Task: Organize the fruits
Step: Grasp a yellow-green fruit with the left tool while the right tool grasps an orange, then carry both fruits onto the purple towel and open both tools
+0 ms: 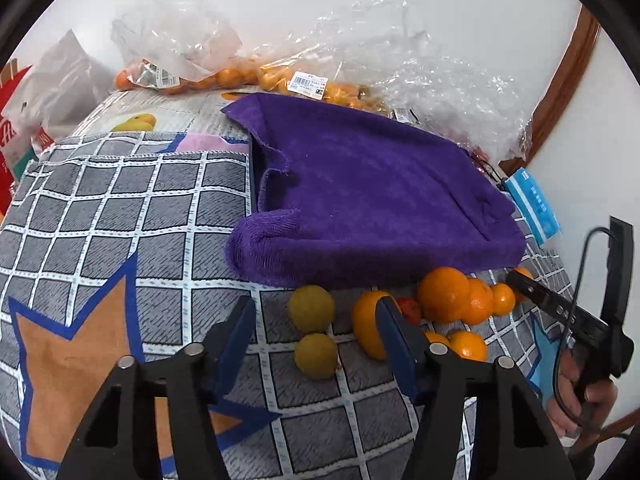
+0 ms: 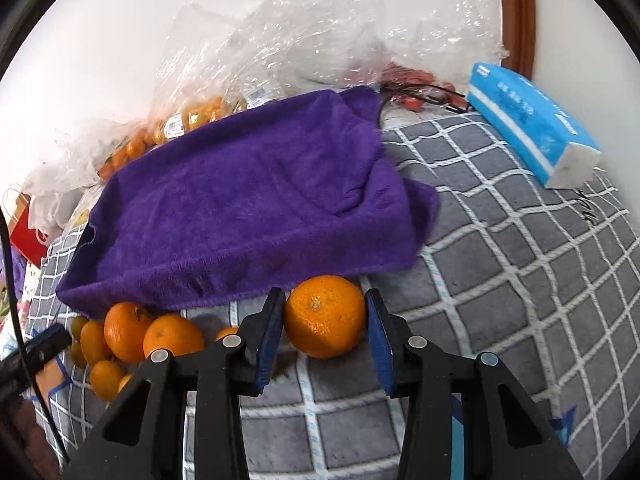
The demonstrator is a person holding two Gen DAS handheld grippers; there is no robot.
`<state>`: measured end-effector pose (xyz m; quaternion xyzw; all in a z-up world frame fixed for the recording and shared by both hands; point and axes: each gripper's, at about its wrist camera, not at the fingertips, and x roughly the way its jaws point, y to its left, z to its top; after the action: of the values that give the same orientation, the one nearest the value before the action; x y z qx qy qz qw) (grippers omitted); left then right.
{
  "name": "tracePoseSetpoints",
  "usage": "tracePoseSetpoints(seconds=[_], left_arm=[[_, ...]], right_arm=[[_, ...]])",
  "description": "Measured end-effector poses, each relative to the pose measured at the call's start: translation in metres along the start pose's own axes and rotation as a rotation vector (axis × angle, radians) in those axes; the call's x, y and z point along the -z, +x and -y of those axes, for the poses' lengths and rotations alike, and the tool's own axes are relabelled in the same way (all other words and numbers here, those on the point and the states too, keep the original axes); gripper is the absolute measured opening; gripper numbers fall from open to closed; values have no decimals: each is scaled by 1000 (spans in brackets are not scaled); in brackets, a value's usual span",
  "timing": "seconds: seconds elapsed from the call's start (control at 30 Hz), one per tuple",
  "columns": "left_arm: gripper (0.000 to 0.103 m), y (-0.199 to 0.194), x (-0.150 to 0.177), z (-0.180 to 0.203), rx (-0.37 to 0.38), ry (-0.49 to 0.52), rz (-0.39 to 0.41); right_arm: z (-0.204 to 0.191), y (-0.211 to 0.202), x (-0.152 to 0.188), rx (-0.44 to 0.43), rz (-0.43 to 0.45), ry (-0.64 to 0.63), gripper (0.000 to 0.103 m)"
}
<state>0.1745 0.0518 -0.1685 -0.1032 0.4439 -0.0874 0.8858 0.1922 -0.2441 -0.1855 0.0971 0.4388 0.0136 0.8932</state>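
Loose fruit lies on a grey checked cloth (image 1: 120, 208) in front of a purple towel (image 1: 360, 184) draped over a box. In the left wrist view two yellow fruits (image 1: 312, 308) lie between the fingers' line, beside an orange (image 1: 366, 324) and a cluster of oranges (image 1: 444, 294). My left gripper (image 1: 316, 328) is open and empty above them. In the right wrist view my right gripper (image 2: 325, 320) has its pads on both sides of a large orange (image 2: 325, 322) on the cloth. More oranges (image 2: 128, 330) lie at its left.
Clear plastic bags (image 1: 320, 84) of small oranges lie behind the towel by the wall. A blue tissue pack (image 2: 528, 124) lies at the right. A red paper bag (image 1: 16, 128) stands at the far left. The towel (image 2: 248, 208) rises right behind the fruit.
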Motion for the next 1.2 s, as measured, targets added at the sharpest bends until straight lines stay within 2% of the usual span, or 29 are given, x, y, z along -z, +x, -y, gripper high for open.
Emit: tracePoseSetpoints(seconds=[0.1, 0.2, 0.33, 0.47, 0.57, 0.77, 1.2], left_arm=[[38, 10, -2, -1, -19, 0, -29], [34, 17, -2, -6, 17, -44, -59], [26, 20, -4, -8, 17, -51, -56], [25, 19, -4, -7, 22, -46, -53], [25, 11, -5, -8, 31, -56, -34], [25, -8, -8, -3, 3, -28, 16], [25, -54, -38, 12, -5, 8, 157]], right_arm=[[0, -1, 5, 6, -10, -18, 41], [-1, 0, 8, 12, -6, -41, 41], [-1, 6, 10, 26, -8, -46, 42], [-4, 6, 12, 43, 4, -67, 41], [-2, 1, 12, 22, -1, -49, 41], [-2, -18, 9, 28, 33, -46, 41], [-26, -52, -23, -2, 135, -89, 41]])
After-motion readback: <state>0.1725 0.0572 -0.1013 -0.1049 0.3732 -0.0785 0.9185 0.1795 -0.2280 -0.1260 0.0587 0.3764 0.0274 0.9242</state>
